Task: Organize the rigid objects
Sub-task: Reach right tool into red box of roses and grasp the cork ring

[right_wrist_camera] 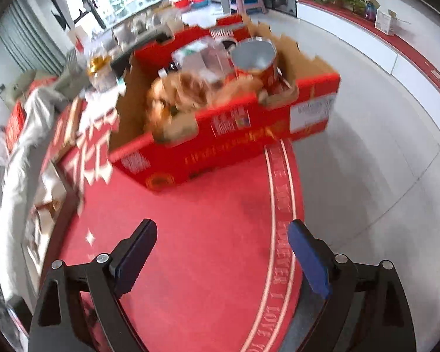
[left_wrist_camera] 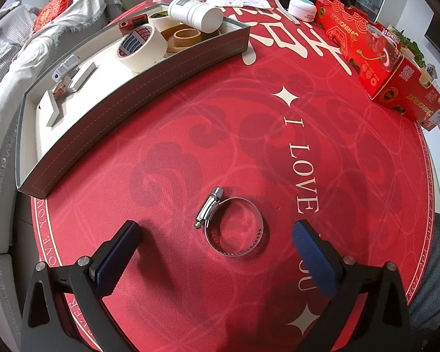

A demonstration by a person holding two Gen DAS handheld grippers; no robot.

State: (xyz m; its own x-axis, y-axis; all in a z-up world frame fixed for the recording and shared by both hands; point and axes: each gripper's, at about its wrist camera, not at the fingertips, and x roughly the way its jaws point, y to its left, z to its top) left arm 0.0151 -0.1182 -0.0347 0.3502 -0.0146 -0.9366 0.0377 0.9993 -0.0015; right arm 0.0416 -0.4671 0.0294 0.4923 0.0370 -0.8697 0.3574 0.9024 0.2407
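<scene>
Left gripper (left_wrist_camera: 217, 234) was wide open, empty, fingers flanking the hose clamp (left_wrist_camera: 230, 226) on the red mat (left_wrist_camera: 190, 146). Right gripper (right_wrist_camera: 223, 234) also wide open, empty, facing a red box (right_wrist_camera: 220, 135).

The left tool (left_wrist_camera: 217, 234) is held low over the desk (left_wrist_camera: 190, 278) and tilted downward, its two black arms spread wide so that a broad gap is left between the blue-padded fingers (left_wrist_camera: 117, 258). Nothing is gripped between them, and neither pad is seen touching anything. The right tool (right_wrist_camera: 223, 234) is likewise held above the desk, angled forward and down, with its jaws parted wide and nothing clasped. Its blue pads (right_wrist_camera: 308, 261) are seen clear of any surface. The right wrist view is blurred
</scene>
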